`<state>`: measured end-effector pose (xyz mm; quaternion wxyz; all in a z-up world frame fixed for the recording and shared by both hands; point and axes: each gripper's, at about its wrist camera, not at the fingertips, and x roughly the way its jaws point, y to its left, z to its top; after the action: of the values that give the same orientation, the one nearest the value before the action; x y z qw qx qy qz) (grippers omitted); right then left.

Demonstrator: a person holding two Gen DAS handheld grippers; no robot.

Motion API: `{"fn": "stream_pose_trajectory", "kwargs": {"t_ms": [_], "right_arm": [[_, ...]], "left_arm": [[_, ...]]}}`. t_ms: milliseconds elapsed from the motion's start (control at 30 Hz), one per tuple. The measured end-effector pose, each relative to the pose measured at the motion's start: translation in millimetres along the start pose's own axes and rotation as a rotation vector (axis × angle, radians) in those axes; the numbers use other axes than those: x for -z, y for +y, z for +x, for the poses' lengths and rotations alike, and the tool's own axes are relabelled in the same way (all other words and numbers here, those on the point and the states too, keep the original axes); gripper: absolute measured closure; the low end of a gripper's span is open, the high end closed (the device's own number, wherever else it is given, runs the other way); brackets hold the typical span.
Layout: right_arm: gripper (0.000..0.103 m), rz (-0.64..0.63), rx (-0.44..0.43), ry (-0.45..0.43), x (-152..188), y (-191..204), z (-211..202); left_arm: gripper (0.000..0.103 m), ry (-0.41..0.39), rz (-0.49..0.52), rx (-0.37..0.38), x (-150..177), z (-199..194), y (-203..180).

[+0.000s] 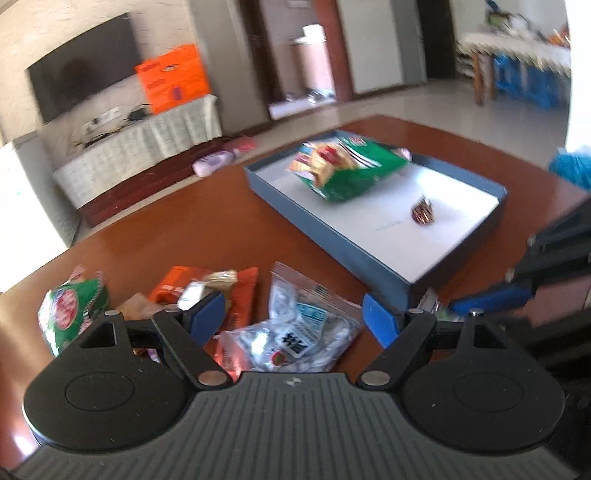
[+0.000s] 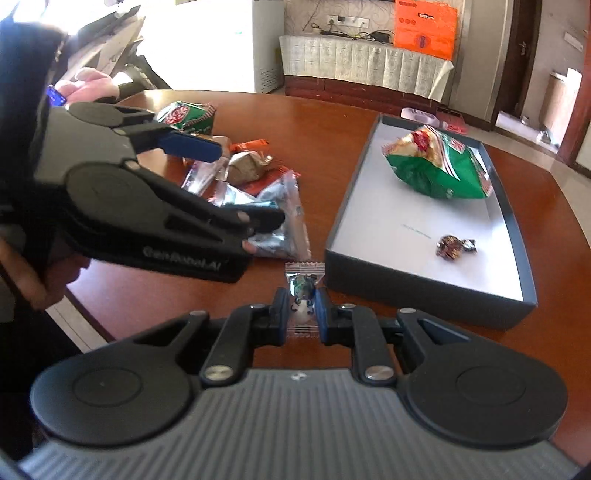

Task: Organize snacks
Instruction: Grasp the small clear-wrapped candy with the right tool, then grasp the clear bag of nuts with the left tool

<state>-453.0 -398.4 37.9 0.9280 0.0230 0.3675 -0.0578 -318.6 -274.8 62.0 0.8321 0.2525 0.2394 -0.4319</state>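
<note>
My right gripper [image 2: 303, 300] is shut on a small clear-wrapped candy [image 2: 304, 286], held just above the brown table in front of the near wall of a grey-blue box [image 2: 424, 291]. Inside the box lie a green chip bag [image 2: 439, 166] and a dark round candy [image 2: 452, 247]. My left gripper [image 1: 293, 314] stands open over a clear bag of white candies [image 1: 303, 325] in the loose snack pile. From the right wrist view the left gripper [image 2: 236, 181] hovers over that pile. The box [image 1: 373, 258], its green bag [image 1: 347, 166] and dark candy [image 1: 423, 214] lie beyond it.
The pile also holds a small green bag [image 1: 70, 314], orange wrappers [image 1: 240, 295] and a brown-wrapped sweet [image 2: 245, 166]. A person's hand [image 2: 92, 85] shows at the far left. A cloth-covered cabinet [image 2: 362, 62] with an orange box [image 2: 424, 27] stands beyond the round table's edge.
</note>
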Motion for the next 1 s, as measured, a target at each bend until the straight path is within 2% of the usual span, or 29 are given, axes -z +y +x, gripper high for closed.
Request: {"fn": "stream_pose_trajectory", "kwargs": {"t_ms": [200,267,433,467,533,567,600,800,1000], "right_arm": [[0.085,0.035,0.003,0.000,4,-12,-4],[0.085,0.034,0.003,0.000,3,-11,-4],[0.085,0.030,-0.003,0.001,3,-9,-3],[0.085,0.028,-0.003,0.002,3,-9,-3],[0.085,0.028,-0.005,-0.002,4,-11,-4],[0.085,0.029,-0.008,-0.004,4,-11,-4],[0.085,0.028,-0.010,-0.007,4,-10,-5],[0.085,0.021,-0.021,-0.021,1,-5,-5],[0.085,0.036,-0.032,-0.062,-2,-2,-11]], "left_arm": [[0.018,0.087,0.103,0.054,8,20,-10],[0.012,0.093,0.120,0.046,12,24,-13],[0.010,0.132,-0.003,0.074,14,35,8],[0.014,0.137,-0.026,0.076,14,36,12],[0.029,0.135,-0.058,0.073,14,35,17],[0.045,0.134,-0.069,0.071,14,35,18],[0.052,0.137,-0.088,0.082,14,35,21],[0.068,0.126,-0.141,0.097,15,29,27],[0.072,0.082,-0.199,0.100,11,14,33]]}}
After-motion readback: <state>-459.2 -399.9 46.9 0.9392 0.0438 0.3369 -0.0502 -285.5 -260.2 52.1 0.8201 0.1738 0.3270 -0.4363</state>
